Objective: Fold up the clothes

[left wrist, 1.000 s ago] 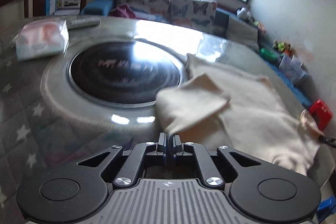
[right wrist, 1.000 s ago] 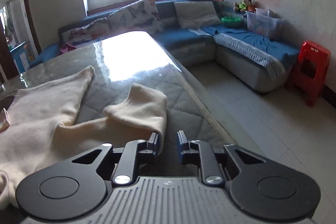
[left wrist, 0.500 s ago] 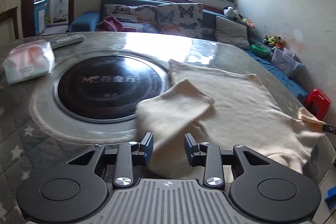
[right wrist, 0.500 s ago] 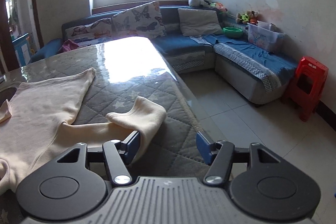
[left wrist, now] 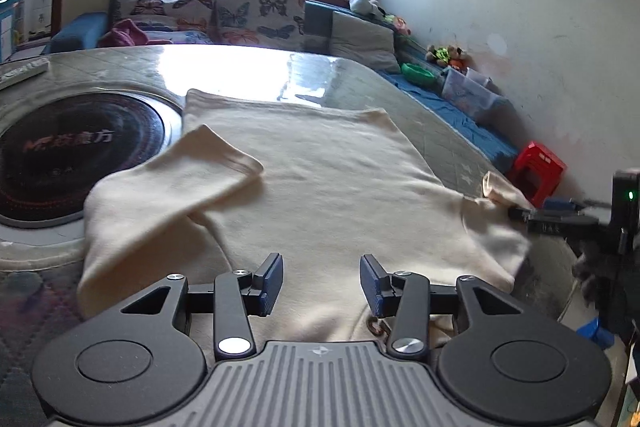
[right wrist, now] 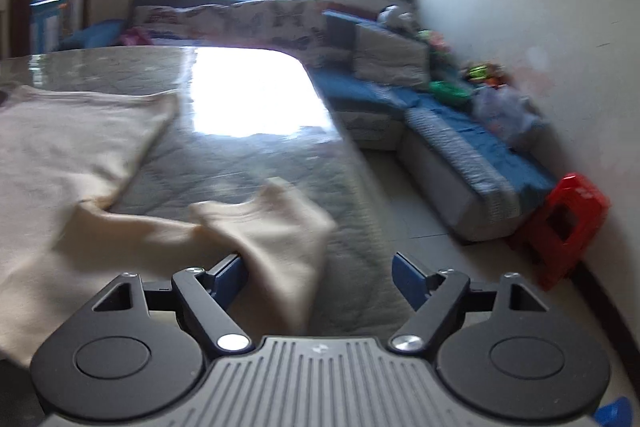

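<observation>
Cream shirt (left wrist: 320, 179) lay flat on desk (left wrist: 420, 107) — left claw (left wrist: 321, 281) opening above it, empty; right claw (right wrist: 318, 273) opening wide — sleeve (right wrist: 276, 227) loose between.

Shirt (left wrist: 328, 187) flat on table (left wrist: 436, 131); burner (left wrist: 72, 163) left of it; sofa (left wrist: 280, 23) behind table; stool (left wrist: 540, 167) right, on floor.

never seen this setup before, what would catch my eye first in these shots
A cream long-sleeved top spread flat over the quilted table, one sleeve folded across it toward the black round cooktop. The left gripper hangs over its near edge, jaws opening with nothing between them. The red plastic stool stands by the blue sofa.
</observation>
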Demonstrator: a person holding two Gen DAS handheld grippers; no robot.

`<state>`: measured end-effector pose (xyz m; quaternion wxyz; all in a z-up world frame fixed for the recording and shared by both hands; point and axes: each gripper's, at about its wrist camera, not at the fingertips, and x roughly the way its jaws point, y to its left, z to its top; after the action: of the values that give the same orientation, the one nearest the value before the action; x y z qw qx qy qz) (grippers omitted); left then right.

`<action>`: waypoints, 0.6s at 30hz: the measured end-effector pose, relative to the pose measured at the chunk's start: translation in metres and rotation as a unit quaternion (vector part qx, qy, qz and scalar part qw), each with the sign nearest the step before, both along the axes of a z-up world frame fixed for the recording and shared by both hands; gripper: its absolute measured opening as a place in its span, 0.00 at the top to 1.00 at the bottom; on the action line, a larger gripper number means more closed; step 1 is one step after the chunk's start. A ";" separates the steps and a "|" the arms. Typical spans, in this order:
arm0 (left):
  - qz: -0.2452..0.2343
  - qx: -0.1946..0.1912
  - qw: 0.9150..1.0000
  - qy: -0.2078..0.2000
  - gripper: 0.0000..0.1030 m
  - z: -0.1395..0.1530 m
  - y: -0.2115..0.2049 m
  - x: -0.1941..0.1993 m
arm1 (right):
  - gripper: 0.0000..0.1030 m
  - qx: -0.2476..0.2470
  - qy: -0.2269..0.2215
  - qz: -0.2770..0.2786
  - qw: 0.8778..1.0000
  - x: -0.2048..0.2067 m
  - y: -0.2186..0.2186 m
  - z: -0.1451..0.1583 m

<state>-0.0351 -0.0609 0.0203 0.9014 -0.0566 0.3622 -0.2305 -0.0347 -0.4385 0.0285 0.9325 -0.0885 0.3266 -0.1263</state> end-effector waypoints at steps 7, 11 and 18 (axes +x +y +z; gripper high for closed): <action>-0.006 0.004 1.000 0.010 0.52 -0.009 -0.002 -0.001 | 0.18 0.041 -0.032 -0.134 0.990 -0.026 -0.061 0.009; -0.009 0.006 1.000 0.009 0.51 -0.008 -0.004 -0.001 | 0.18 0.042 -0.032 -0.136 0.989 -0.038 -0.066 0.009; 0.003 0.016 1.000 0.007 0.51 -0.007 -0.001 0.006 | 0.17 0.074 -0.032 -0.057 0.995 -0.025 -0.038 0.015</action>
<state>-0.0293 -0.0623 0.0133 0.9003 -0.0446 0.3721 -0.2211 -0.0596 -0.4761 0.0439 0.9376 0.0032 0.3099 -0.1577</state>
